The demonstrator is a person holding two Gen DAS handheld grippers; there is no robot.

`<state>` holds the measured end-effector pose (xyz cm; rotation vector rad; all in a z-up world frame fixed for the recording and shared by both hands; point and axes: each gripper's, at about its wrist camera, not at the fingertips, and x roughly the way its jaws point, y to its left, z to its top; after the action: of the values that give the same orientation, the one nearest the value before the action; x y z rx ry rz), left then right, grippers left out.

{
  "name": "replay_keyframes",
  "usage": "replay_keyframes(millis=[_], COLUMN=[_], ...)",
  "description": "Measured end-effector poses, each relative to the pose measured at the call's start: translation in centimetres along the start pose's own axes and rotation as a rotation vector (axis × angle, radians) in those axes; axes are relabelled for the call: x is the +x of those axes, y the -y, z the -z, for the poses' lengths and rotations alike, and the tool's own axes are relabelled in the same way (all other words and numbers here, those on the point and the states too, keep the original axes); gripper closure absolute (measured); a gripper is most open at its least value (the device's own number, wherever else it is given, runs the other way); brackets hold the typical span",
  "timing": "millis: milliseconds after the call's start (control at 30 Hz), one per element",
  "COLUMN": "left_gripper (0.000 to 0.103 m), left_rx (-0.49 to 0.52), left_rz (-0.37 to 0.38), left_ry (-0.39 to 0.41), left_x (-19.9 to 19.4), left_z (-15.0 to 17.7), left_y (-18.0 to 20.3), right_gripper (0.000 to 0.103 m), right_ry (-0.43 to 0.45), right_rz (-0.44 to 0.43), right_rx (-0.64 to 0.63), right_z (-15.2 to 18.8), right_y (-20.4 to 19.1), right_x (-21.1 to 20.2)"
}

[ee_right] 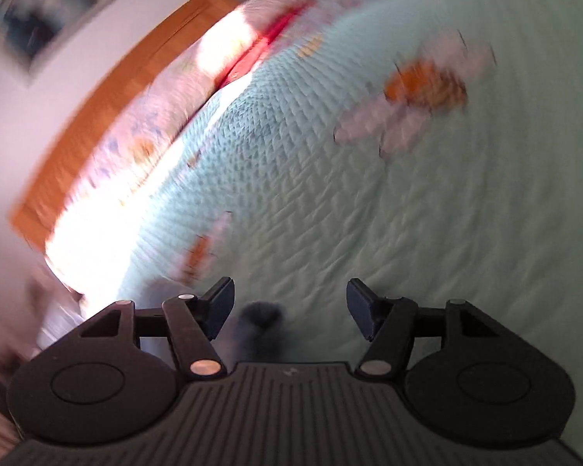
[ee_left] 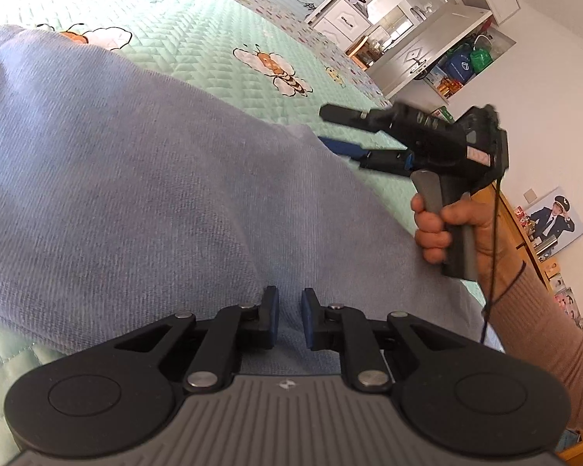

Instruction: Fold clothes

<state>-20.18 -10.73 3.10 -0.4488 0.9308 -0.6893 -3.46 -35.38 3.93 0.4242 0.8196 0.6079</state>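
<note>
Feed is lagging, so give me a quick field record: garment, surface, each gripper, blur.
garment: blue-grey cloth, spread on the bed, no fold visible
surface: mint quilted bedspread with bee prints
left gripper: narrow gap, over the cloth, grip unclear
right gripper: open, empty, beyond the cloth edge over the bedspread
right hand: on the handle
blur: right wrist view smeared

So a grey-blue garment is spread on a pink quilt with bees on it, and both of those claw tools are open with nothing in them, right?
Nearly. The quilt is mint green, not pink, as the left wrist view shows. The rest holds: the grey-blue garment lies spread on it, and the left gripper and right gripper are open and hold nothing.
</note>
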Motion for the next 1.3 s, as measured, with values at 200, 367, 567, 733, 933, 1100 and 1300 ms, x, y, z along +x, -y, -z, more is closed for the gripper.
replay_keyframes(millis=[200, 367, 567, 733, 933, 1100, 1300], left_gripper=[0.087, 0.081, 0.068, 0.068, 0.089, 0.081, 0.070], left_rx=[-0.018, -0.018, -0.033, -0.112, -0.180, -0.072, -0.149], left_rz=[0.023, 0.052, -0.113, -0.299, -0.273, -0.274, -0.250], left_ry=[-0.007, 0.036, 0.219, 0.261, 0.275, 0.269, 0.337], left_x=[0.0, -1.9, -5.4, -5.0, -5.3, -6.9, -10.2], left_z=[-0.3, -1.3, -6.0, -7.5, -6.4, -6.9, -6.0], left_y=[-0.4, 0.3, -1.1, -5.8, -9.3, -7.5, -9.6], right_gripper=[0.039, 0.039, 0.039, 0.039, 0.078, 0.079, 0.069], right_ry=[-0.061, -0.135, -0.097, -0.023, -0.078, 0.062, 0.116], right_rz=[-0.042, 0.013, -0.049, -0.243, -0.243, -0.150, -0.155], right_rx=[-0.523, -0.836, -0.533, -0.073, 0.340, 0.336, 0.376], right_z=[1.5, 2.6, -0.1, 0.3, 5.7, 6.5, 10.8], right_y=[-2.0, -3.8, -1.8, -3.0, 1.2, -0.5, -4.8], right_x=[-0.4, 1.1, -1.1, -3.0, 0.7, -3.3, -7.9])
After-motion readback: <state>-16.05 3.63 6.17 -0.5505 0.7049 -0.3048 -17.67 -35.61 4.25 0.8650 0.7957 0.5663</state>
